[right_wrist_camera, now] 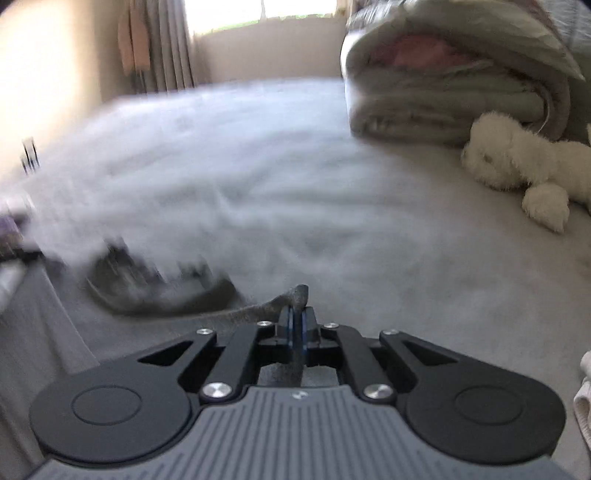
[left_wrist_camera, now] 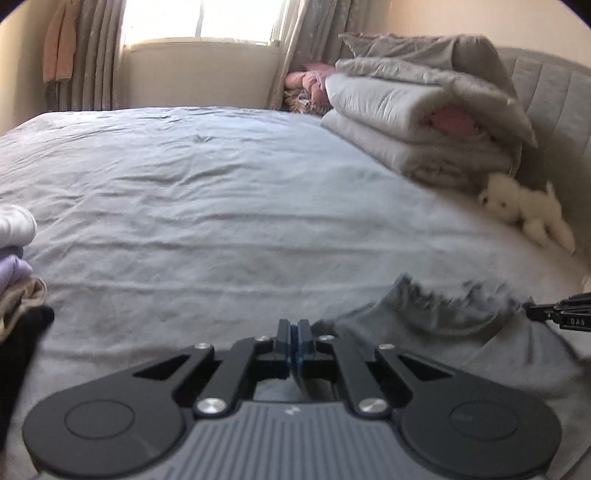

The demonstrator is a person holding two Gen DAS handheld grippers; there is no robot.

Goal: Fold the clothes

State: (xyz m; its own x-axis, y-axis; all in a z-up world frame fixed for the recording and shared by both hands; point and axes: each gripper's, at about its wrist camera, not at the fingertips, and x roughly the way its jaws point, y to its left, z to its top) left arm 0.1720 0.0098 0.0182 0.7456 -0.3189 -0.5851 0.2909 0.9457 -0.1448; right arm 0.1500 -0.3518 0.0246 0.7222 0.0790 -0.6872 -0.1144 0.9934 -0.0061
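**Grey garment pinched at both ends on the bed**

Your grey garment [left_wrist_camera: 461,354] lies on the near part of the bed [left_wrist_camera: 221,192], spread between your two grippers. It is a plain mid-grey knit with a darker ribbed band, probably the neckline, curving across its far edge; that band is smeared by motion blur in both views, so its exact outline is hard to read. The cloth below the band lies fairly flat, with soft folds running toward you.

Your left gripper [left_wrist_camera: 294,332] has its fingers pressed together, and an edge of the grey cloth comes right up to the right-hand finger; the pinch itself is hard to see from this angle, so you cannot tell for certain how much cloth is caught. Your right gripper [right_wrist_camera: 297,321] is closed too, and there a peak of the grey fabric clearly stands up from between the fingers, so it has hold of the garment. Its dark tip also shows at the right edge of the left wrist view, touching the garment's far corner.

To your left a stack of folded clothes [left_wrist_camera: 16,258] sits on the bed's edge: white, lilac, beige and black layers. Further back on the right a folded grey duvet [left_wrist_camera: 424,110] is piled against the headboard [left_wrist_camera: 546,96], with a white plush toy [left_wrist_camera: 524,210] lying just beside it. A bright window [left_wrist_camera: 203,18] with curtains [left_wrist_camera: 96,55] stands beyond the bed.
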